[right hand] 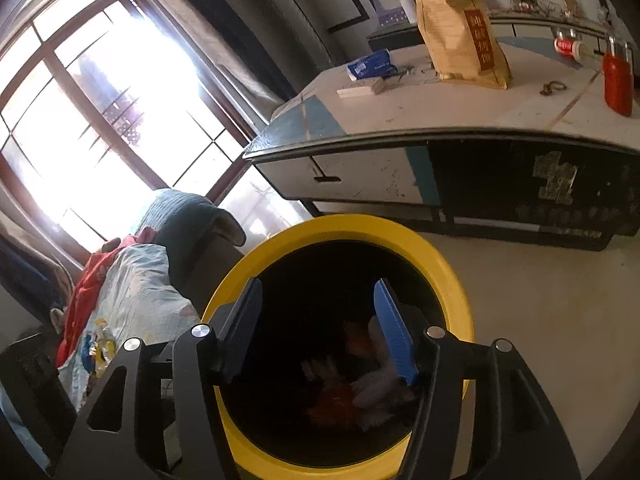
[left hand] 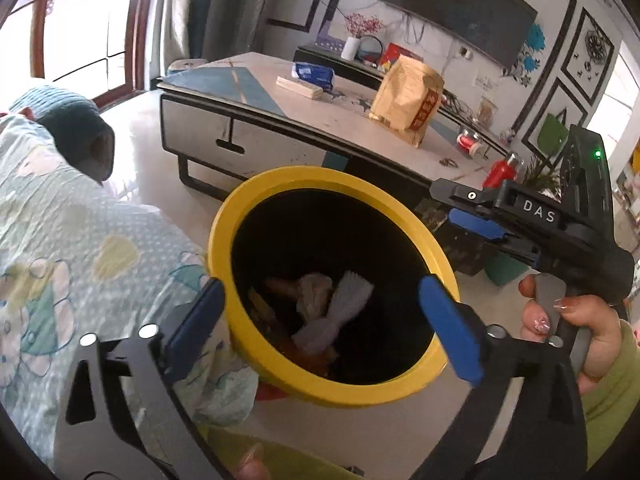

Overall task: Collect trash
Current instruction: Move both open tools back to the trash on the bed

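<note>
Both grippers were held over the yellow-rimmed bin [left hand: 288,188]. Left gripper [left hand: 320,320] was seen with its blue pads spread wide, straddling the rim and holding nothing; right gripper [right hand: 316,328] was seen parted too, more narrowly, and also empty, directly above the dark opening. Trash [left hand: 336,312] was already lying at the bottom: a pale crumpled wrapper and orange scraps.

Trouble could be expected from the rim. With the left pads so near it on both sides, a careless pull away could catch the edge and tip the bin, spilling what had been collected. A clash between the two tools, crowded over one opening, was also judged possible.

As for pose, the right hand [left hand: 568,328] was wrapped round its handle, fingers on the trigger, the tool angled down towards the bin. More items were left on the low table [left hand: 256,84] beyond: a tan bag [left hand: 408,100] and a blue packet [left hand: 314,74].
</note>
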Available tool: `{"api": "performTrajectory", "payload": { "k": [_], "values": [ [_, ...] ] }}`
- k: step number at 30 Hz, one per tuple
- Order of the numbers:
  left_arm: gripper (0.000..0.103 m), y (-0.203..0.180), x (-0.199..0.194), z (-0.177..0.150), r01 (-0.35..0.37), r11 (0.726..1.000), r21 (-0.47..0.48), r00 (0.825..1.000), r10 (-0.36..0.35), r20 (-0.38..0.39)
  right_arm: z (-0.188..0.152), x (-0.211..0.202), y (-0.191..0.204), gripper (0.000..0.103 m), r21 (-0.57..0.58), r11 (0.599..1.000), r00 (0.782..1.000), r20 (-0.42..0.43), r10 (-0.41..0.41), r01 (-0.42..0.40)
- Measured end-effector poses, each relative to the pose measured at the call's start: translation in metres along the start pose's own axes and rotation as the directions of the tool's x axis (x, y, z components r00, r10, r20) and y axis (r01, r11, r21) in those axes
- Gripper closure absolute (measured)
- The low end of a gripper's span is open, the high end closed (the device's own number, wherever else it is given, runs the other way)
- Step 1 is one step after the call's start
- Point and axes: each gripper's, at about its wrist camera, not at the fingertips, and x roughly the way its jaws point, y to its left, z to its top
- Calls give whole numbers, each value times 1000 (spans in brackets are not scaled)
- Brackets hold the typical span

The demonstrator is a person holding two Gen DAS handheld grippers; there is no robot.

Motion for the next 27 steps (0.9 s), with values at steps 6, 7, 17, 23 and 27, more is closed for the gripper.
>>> {"api": "performTrajectory", "payload": {
  "k": [6, 7, 17, 23, 27],
  "values": [
    [11, 5, -19, 1, -25, 1000, -18, 999, 26, 45, 0, -6, 16, 40, -58, 998, 1000, 27, -14, 15],
    [11, 7, -24, 1, -33, 999, -20, 998, 34, 58, 0, -7, 19, 40, -71, 997, 999, 32, -16, 18],
    [11, 25, -69, 3, -103, 993, -58, 979, 112, 169, -5, -21, 56, 34, -191, 981, 995, 95, -16, 34],
    [11, 40, -92, 2, -156, 984, -88, 962, 171, 211, -10, -27, 76, 32, -241, 971, 994, 106, 24, 2],
    [11, 51, -107, 0, -179, 977, -114, 950, 202, 237, -16, -31, 93, 31, -282, 959, 993, 110, 44, -12]
  ]
}}
